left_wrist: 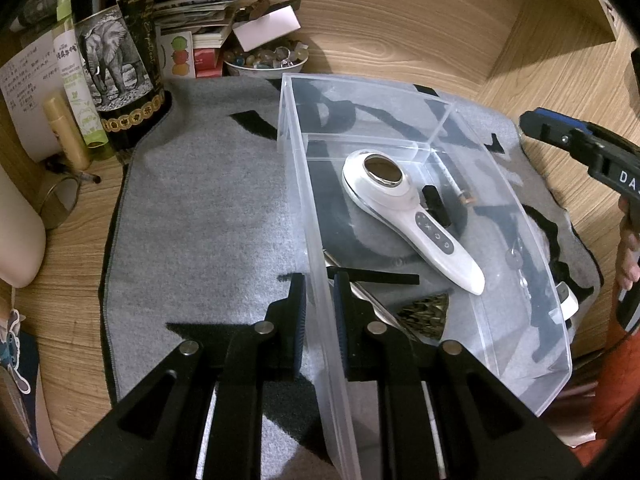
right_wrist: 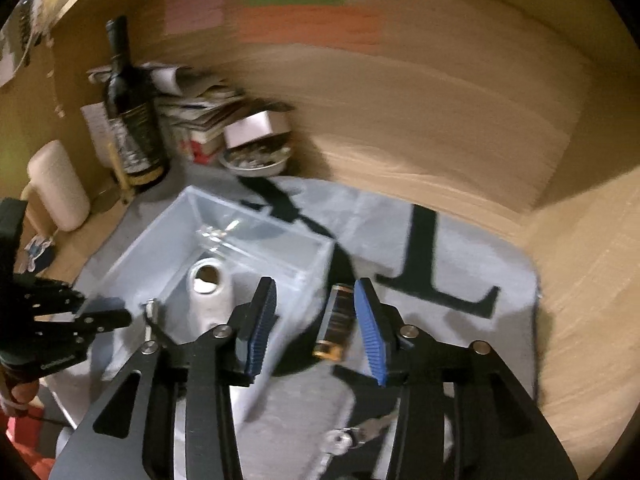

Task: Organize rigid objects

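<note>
Home desk: wine bottle (left_wrist: 116, 60), papers (left_wrist: 192, 8)

Massager (left_wrist: 412, 216) in bin (left_wrist: 316, 264) on mat (left_wrist: 208, 216); wine bottle (left_wrist: 116, 80) behind.

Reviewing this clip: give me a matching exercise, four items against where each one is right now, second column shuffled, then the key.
Items
1. white handheld device
2. battery
3. wine bottle
4. left gripper

Places
A. standing at the far corner of the grey mat
B. clamped on the clear bin's near wall
C. lying inside the clear bin
D. between the open fingers of the right gripper, outside the bin

Pairs: 1-C, 2-D, 3-A, 4-B
</note>
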A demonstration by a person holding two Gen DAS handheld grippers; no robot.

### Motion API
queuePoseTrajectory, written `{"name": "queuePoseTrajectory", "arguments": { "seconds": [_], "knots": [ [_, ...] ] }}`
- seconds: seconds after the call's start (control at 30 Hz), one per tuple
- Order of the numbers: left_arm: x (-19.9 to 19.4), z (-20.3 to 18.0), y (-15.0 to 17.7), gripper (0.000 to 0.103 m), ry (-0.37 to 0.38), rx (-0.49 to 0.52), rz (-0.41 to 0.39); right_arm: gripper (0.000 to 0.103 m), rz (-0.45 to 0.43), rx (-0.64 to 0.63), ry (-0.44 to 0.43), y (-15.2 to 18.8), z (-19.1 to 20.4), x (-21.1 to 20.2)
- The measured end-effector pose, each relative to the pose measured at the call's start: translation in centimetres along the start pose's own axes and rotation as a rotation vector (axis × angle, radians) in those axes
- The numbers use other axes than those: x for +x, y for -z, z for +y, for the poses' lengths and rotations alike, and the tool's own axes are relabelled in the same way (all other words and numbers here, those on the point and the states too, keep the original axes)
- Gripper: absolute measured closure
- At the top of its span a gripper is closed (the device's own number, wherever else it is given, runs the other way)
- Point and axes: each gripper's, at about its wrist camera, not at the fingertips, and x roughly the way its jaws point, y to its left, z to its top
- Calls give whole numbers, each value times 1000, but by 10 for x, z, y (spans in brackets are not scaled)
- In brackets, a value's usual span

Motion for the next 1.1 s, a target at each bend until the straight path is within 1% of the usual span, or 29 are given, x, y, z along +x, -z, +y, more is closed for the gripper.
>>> {"name": "queuePoseTrajectory", "arguments": {
  "seconds": [0.07,0.13,0.17,0.33,0.47,0.5,0.67,0.93,1.1],
  "knots": [
    [0,0,0,89,0,0,0,52,-3,10,23,1,-7,0],
    [0,-1,0,89,-1,-1,1,52,6,7,54,5,-15,3],
    [0,0,0,89,-1,-1,1,52,25,10,60,8,-20,7],
    [0,1,0,89,-3,-7,2,52,99,46,56,18,-36,32],
    [-2,1,0,89,-5,-9,-1,52,166,84,14,24,-46,55],
    [-3,2,0,89,-6,-9,-4,52,184,91,-10,24,-47,62],
    [-5,2,-2,89,-10,-8,-9,52,231,68,-48,28,-42,82],
    [-3,3,-3,89,-8,-11,-3,52,279,28,-70,29,-34,106],
    [-3,3,-3,89,-8,-12,-3,52,279,12,-75,29,-29,113]
  ]
}}
